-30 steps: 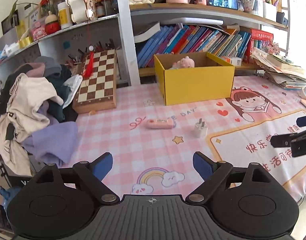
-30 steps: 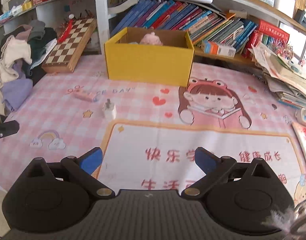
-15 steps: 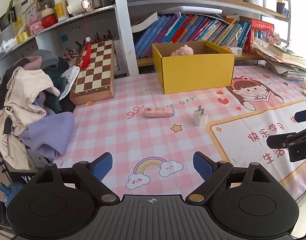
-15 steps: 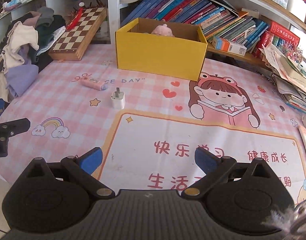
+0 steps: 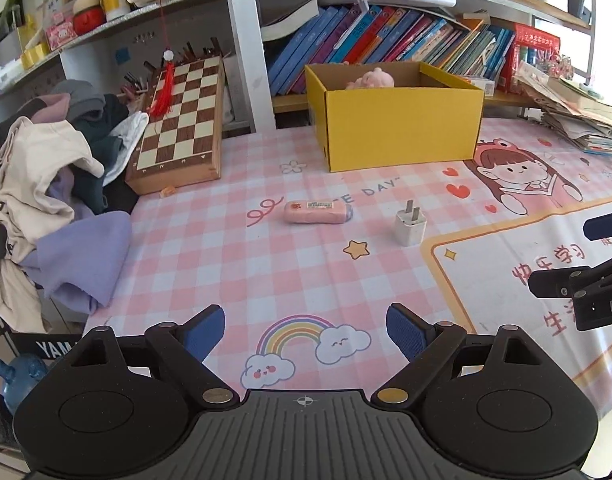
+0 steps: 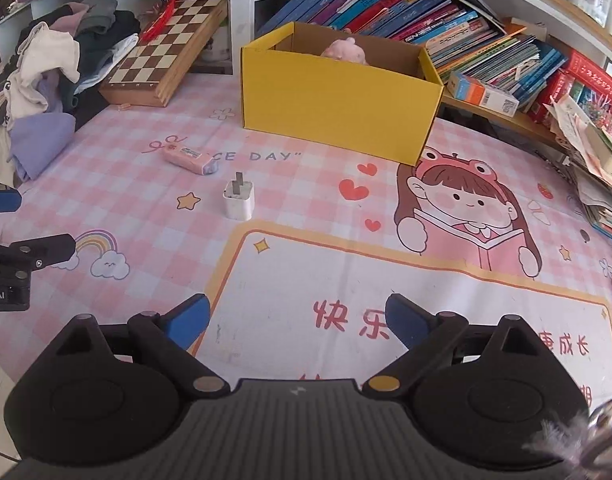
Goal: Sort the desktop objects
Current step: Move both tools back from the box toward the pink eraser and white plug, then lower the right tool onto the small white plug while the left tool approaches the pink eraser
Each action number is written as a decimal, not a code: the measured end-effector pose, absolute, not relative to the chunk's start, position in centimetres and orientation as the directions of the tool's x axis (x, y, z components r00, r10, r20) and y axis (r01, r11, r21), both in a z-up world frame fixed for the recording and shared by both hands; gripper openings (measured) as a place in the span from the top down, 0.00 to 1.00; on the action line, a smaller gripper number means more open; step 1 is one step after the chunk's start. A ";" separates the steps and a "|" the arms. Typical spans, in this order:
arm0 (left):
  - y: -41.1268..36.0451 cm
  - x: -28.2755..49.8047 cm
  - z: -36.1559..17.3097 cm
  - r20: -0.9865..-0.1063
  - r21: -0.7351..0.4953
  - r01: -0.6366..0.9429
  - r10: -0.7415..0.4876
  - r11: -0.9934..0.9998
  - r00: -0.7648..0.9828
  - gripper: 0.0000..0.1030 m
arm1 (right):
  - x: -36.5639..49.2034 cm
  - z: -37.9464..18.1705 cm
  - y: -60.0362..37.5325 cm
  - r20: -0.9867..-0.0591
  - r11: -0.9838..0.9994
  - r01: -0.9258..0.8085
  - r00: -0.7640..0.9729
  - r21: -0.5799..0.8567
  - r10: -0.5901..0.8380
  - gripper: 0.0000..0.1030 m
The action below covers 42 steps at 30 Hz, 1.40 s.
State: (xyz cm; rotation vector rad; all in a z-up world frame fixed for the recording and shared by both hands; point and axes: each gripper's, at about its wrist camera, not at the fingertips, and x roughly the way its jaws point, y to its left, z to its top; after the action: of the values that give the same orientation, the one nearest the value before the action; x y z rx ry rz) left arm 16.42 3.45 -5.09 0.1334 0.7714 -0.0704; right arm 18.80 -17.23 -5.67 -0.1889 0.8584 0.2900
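A pink eraser (image 5: 317,213) and a white plug adapter (image 5: 410,228) lie on the pink checked mat, in front of an open yellow box (image 5: 398,128) that holds a pink plush toy (image 5: 370,79). They also show in the right wrist view: eraser (image 6: 189,157), adapter (image 6: 238,200), box (image 6: 338,108). My left gripper (image 5: 305,330) is open and empty, low over the mat's front edge, well short of the eraser. My right gripper (image 6: 295,320) is open and empty over the mat's white panel, to the right of the adapter.
A wooden chessboard (image 5: 177,124) leans at the back left beside a pile of clothes (image 5: 45,184). Bookshelves (image 5: 386,44) run behind the box. Stacked papers (image 6: 598,168) sit at the right edge. The right gripper's fingers (image 5: 566,284) show at the left view's right side.
Both grippers have moved forward and a little lower toward the eraser and adapter, which look larger. Both stay open. No object has moved.
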 end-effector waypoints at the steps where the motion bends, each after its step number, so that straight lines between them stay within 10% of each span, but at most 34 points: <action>1: 3.4 16.7 -5.3 -0.703 0.095 0.111 -0.012 0.989 0.712 0.12 | 19.1 -5.8 -17.1 -0.768 0.944 -0.328 0.615 -0.046 0.177 0.07; 25: 3.6 24.4 -6.9 -0.695 0.126 0.024 0.071 0.992 0.716 0.12 | 29.6 -9.7 -11.0 -0.775 0.890 -0.456 0.566 -0.009 0.283 0.16; 42: 1.4 29.3 -8.8 -0.707 0.158 0.061 0.070 0.986 0.704 0.12 | 31.9 -11.2 -12.7 -0.789 0.875 -0.483 0.527 0.026 0.315 0.74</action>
State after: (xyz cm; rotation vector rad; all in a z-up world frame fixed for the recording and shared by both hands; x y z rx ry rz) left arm 29.35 1.45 -8.81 0.1748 0.7911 0.0048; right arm 31.87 -12.65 -11.16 -0.2057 0.8970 0.4807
